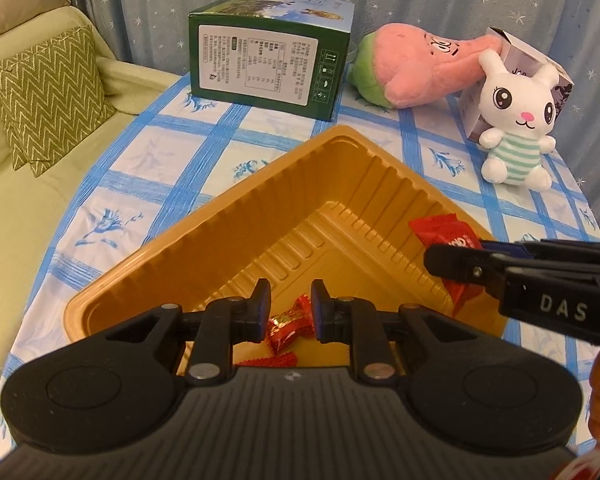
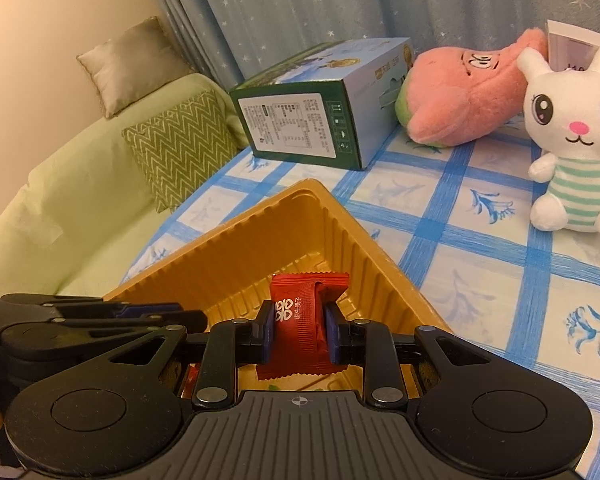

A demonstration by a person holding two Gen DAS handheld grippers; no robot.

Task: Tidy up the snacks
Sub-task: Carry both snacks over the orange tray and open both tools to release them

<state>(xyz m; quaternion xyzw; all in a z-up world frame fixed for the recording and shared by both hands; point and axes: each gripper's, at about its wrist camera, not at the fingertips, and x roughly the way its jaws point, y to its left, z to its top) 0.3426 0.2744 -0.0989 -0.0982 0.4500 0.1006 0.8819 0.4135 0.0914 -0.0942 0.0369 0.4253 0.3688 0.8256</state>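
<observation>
A gold plastic tray sits on the blue-checked tablecloth; it also shows in the right wrist view. My left gripper is open above the tray's near part, over a small red wrapped candy that lies in the tray. My right gripper is shut on a red snack packet and holds it over the tray. In the left wrist view the right gripper comes in from the right with the red packet.
A green box lies at the table's far side. A pink plush, a white rabbit plush and a small carton stand at the back right. A green sofa with a zigzag cushion is left of the table.
</observation>
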